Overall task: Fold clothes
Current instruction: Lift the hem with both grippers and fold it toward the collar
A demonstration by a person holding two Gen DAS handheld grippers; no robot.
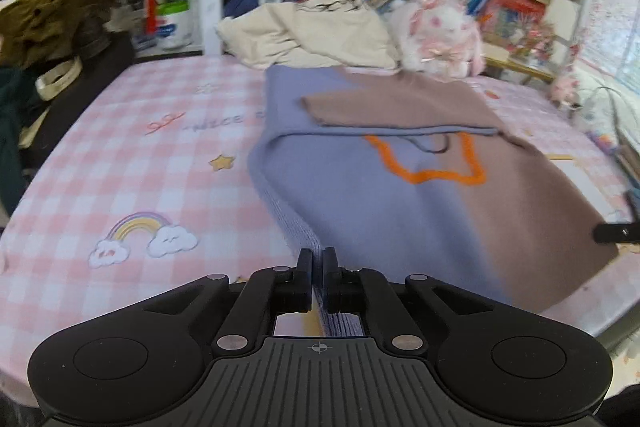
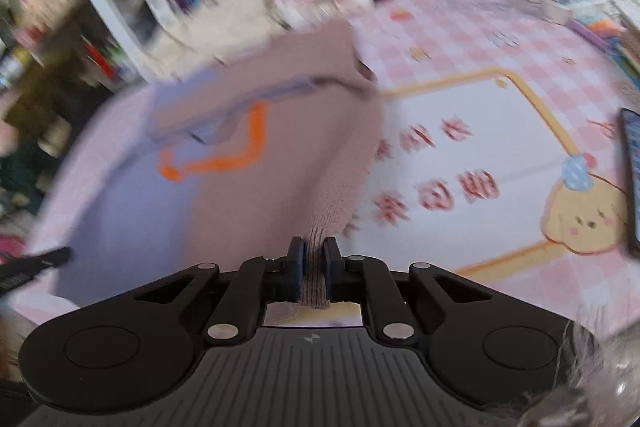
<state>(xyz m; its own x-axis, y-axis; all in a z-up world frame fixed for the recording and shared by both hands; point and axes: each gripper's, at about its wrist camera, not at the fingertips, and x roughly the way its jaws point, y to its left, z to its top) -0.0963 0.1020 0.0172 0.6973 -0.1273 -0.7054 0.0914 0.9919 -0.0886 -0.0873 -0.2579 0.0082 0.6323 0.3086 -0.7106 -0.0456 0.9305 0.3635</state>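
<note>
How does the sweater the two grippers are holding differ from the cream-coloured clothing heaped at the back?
The sweater is two-toned, blue and brown with an orange outline; the cream clothing is plain apart from a small dark mark. The sweater is spread out with its top folded over; the cream clothing is crumpled. The left gripper and right gripper pinch the sweater's near edge; nothing holds the cream clothing. Both lie on the pink checked cloth.

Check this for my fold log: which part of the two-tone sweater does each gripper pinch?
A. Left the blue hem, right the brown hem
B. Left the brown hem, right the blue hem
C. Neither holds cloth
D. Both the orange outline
A: the left gripper is shut on the sweater's blue ribbed edge, the right gripper on its brown ribbed edge.
</note>
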